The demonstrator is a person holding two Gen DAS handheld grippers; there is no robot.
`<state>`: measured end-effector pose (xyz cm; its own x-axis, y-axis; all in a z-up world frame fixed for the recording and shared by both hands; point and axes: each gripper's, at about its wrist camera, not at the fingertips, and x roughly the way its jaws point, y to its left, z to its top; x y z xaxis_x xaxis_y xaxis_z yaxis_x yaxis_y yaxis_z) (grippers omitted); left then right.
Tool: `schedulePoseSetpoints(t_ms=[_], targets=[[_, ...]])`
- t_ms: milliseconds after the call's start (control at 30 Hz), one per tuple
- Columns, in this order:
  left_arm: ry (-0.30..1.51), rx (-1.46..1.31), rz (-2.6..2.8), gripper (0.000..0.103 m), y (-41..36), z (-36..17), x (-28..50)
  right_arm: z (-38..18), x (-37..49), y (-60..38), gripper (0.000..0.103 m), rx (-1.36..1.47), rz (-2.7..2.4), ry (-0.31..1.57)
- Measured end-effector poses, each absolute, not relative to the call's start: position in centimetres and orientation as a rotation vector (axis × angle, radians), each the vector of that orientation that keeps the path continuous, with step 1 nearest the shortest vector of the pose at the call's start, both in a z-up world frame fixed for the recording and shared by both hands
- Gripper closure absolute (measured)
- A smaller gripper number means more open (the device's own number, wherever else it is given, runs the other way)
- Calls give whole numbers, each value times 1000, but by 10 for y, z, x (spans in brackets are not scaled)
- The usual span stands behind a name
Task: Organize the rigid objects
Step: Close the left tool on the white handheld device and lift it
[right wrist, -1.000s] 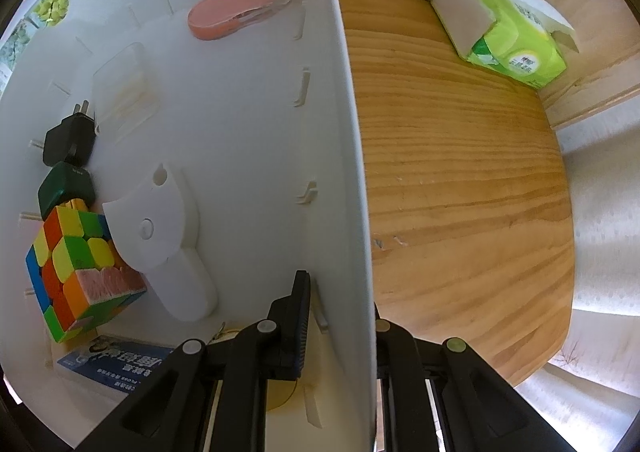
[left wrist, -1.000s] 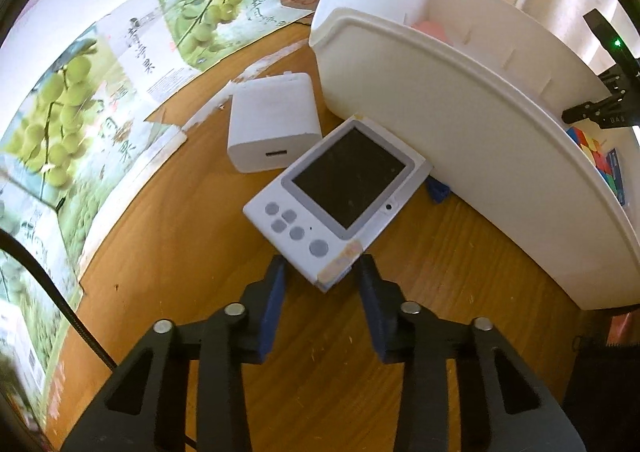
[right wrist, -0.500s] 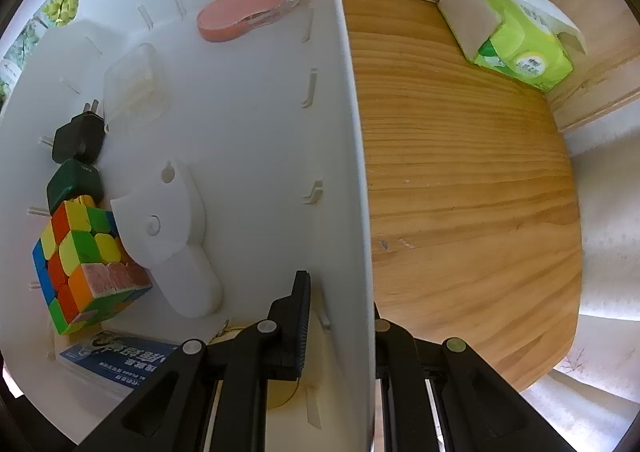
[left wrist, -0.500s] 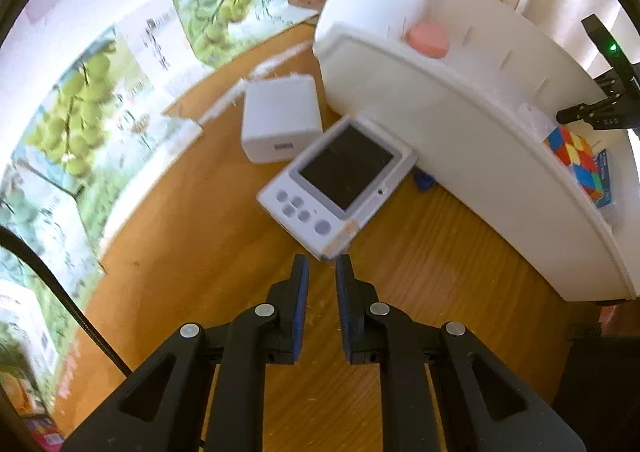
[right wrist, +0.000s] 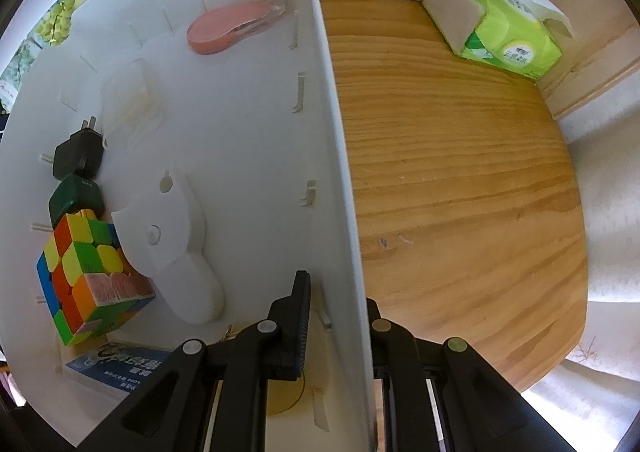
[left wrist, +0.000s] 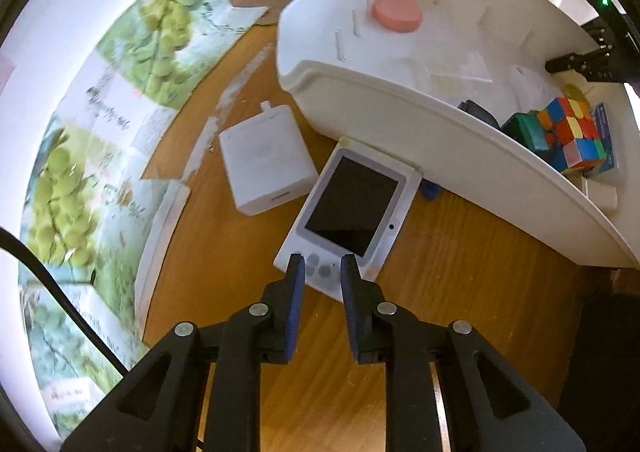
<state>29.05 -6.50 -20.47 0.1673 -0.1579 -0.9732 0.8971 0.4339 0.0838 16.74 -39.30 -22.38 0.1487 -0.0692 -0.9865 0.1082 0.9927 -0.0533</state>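
The left tongs (left wrist: 322,272) point down at the desk (left wrist: 460,292) with a narrow gap, and the jaws are opening at this moment. The button end of the white handheld device (left wrist: 352,212) shows between the tips, but the pads do not press on it; the device lies flat on the wood. At 11 o'clock from it, just beside, lies a white charger block (left wrist: 266,160). At 1 o'clock the device reaches the outer wall of the white bin (left wrist: 440,132).

The right tongs (right wrist: 338,288) are narrow and clamp the bin wall (right wrist: 340,156), one finger inside and one outside. Inside the bin, at 9 o'clock from these tongs, stands a colour cube (right wrist: 90,276), touching a dark green block (right wrist: 74,196); a black plug (right wrist: 78,156) is beyond it. A pink tape dispenser (right wrist: 232,24) lies at 11 o'clock. Outside, at 1 o'clock, a green tissue pack (right wrist: 504,28) rests on the desk.
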Motion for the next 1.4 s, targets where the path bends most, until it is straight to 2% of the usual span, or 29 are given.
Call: schedulePoseSetpoints(t_ms=[100, 233, 300, 400, 900, 1033, 1400], targets=[[1182, 850, -935, 79, -71, -208, 292, -224, 166, -394, 88, 42, -136, 1413], [1166, 884, -993, 43, -77, -209, 293, -224, 166, -395, 87, 58, -154, 1409], [1150, 912, -983, 32, -82, -212, 293, -225, 165, -396, 87, 67, -166, 1407], [1166, 923, -979, 27, -92, -223, 297, -224, 165, -397, 87, 81, -178, 1406], [1190, 865, -1001, 27, -136, -251, 308, -223, 165, -400, 87, 112, -200, 1405], [1158, 841, -1000, 34, -144, -249, 301, -223, 165, -401, 87, 109, -198, 1405], [1131, 619, -886, 38, -108, -241, 273, -223, 165, -402, 87, 121, -199, 1401]])
